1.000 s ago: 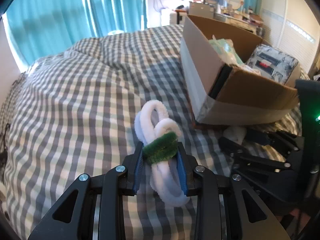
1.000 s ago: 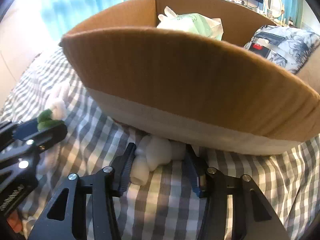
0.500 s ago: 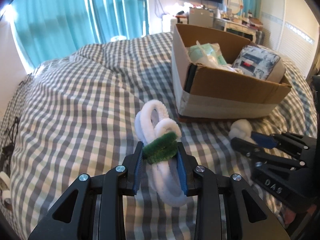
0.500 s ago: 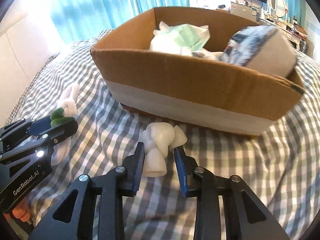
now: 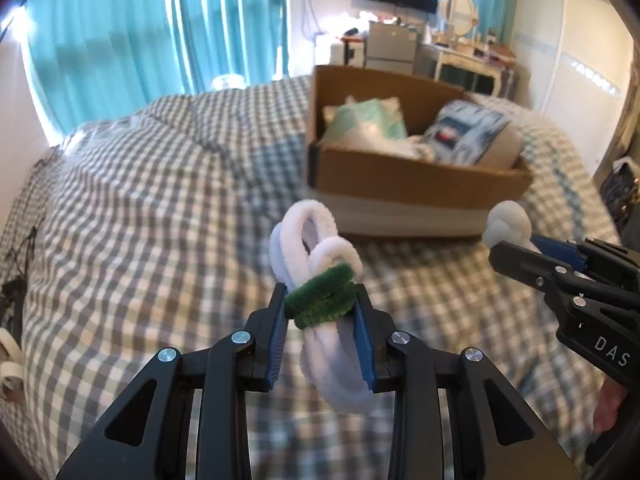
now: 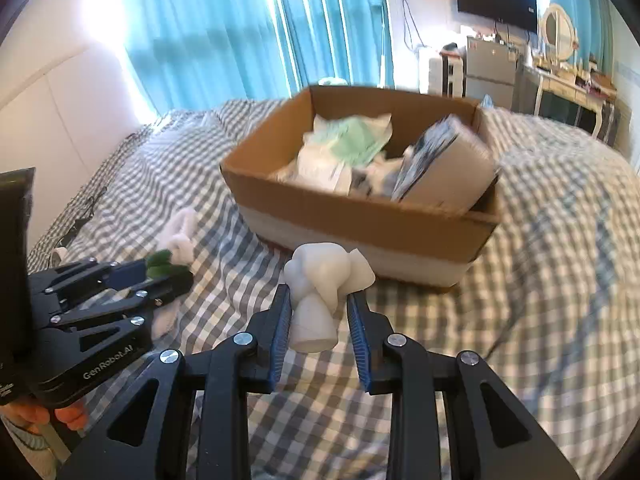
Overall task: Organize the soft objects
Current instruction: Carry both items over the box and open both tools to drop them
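My left gripper [image 5: 321, 312] is shut on a white fuzzy loop bundle with a green band [image 5: 320, 300] and holds it above the checked bed. It also shows in the right wrist view [image 6: 168, 266]. My right gripper [image 6: 318, 306] is shut on a white knotted foam piece [image 6: 320, 276], lifted off the bed in front of the cardboard box [image 6: 360, 216]. The foam piece also shows at the right of the left wrist view [image 5: 506, 226]. The box [image 5: 400, 184] holds a green-white pack and a blue patterned cushion.
The grey checked bedspread [image 5: 140, 200] fills both views. Teal curtains [image 6: 240, 28] hang behind the bed. A dresser with a mirror and a TV [image 6: 496, 0] stand at the far wall. A dark cable [image 5: 20, 256] lies at the bed's left edge.
My right gripper has shut on the foam piece and lifted it away from the box's base. Both grippers have risen and pulled back, so the box looks smaller and its inside shows.
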{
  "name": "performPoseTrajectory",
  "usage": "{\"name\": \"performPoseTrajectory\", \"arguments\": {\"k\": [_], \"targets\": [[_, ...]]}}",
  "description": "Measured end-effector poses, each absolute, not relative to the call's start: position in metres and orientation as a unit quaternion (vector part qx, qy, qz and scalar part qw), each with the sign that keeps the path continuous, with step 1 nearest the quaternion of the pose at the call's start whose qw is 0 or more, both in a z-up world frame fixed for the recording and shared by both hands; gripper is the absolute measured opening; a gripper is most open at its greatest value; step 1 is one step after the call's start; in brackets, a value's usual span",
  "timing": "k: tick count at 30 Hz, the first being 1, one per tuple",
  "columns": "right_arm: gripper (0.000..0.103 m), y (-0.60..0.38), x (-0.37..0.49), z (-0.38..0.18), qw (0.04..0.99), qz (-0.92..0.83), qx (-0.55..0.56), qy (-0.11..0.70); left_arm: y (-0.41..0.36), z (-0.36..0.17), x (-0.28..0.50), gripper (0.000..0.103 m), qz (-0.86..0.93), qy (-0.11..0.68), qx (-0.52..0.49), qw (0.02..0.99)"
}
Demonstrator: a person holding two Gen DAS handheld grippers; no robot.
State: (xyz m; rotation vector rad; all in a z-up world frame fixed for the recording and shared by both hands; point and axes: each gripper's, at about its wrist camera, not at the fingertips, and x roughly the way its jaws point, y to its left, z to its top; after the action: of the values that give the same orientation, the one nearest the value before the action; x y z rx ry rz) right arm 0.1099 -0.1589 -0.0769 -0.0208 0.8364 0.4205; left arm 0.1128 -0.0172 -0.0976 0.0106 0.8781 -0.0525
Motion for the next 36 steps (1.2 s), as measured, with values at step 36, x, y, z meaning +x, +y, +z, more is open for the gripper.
{"name": "performPoseTrajectory", "arguments": {"k": [36], "targets": [[0.028, -0.165, 0.231, 0.089, 0.949, 0.159, -0.07, 0.264, -0.053, 0.024, 0.238, 0.03, -0.068, 0.328, 0.012, 0.942]]}}
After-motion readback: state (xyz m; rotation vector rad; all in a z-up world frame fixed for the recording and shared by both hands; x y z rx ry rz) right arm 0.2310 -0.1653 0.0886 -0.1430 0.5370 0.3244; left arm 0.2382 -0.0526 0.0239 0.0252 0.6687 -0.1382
